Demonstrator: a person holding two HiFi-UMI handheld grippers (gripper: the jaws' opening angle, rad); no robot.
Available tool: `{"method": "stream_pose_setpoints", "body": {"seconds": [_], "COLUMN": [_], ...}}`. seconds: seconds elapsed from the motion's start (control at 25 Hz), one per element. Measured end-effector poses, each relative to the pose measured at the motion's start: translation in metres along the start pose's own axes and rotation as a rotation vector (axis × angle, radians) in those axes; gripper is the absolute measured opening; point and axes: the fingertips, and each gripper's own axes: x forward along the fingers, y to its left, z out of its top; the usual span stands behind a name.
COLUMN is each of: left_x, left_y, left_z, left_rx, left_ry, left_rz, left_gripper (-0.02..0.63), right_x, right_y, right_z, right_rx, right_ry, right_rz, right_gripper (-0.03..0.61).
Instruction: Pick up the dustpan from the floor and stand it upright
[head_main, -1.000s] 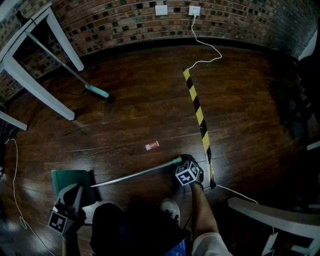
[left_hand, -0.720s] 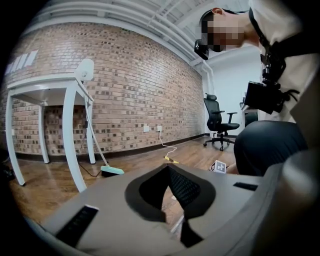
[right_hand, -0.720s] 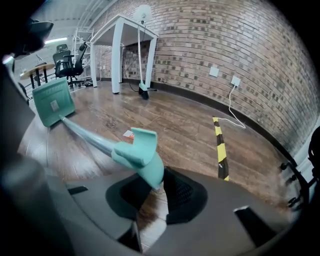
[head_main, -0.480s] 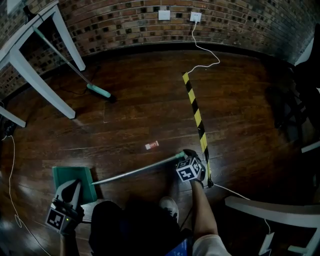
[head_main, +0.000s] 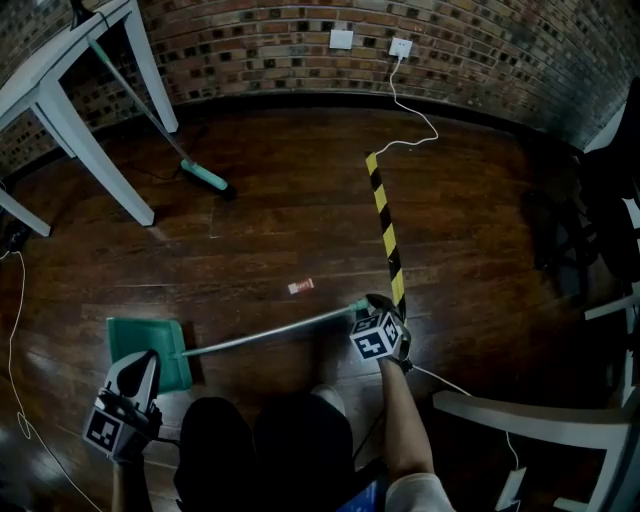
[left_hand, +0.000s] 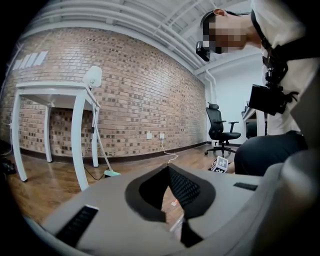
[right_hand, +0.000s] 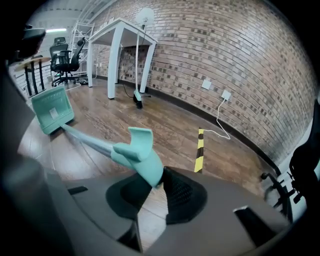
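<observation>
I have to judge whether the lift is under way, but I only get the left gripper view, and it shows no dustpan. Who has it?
Observer: The right hand-held gripper is shut on the teal grip at the end of the dustpan's pole.
Operator: Where is the pan end?
Observer: In the head view the green pan lies just ahead of the left hand-held gripper; whether it touches the floor I cannot tell.
Operator: What is on the floor by the right one?
Observer: A yellow and black tape strip runs from beside it toward the brick wall.
</observation>
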Motion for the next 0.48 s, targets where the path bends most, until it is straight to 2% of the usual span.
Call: {"method": "stream_pose_setpoints", "body": {"seconds": [0.24, 0.48], "left_x": [-0.014, -0.038], "left_y": [-0.007, -0.01], "left_z": [0.026, 0.067], "left_rx": [-0.03, -0.069], "left_ry": [-0.001, 0.039], "left_rz": [0.002, 0.034], "left_gripper": [0.002, 0.002], "right_x": [-0.034, -0.071], "right_y": [-0.01, -0.022], "right_z": [0.026, 0.044], "right_rx": [-0.022, -0.036], "right_ry": [0.019, 0.067], "right_rz": [-0.013, -0.065], "right_gripper": [0.072, 0.074]}}
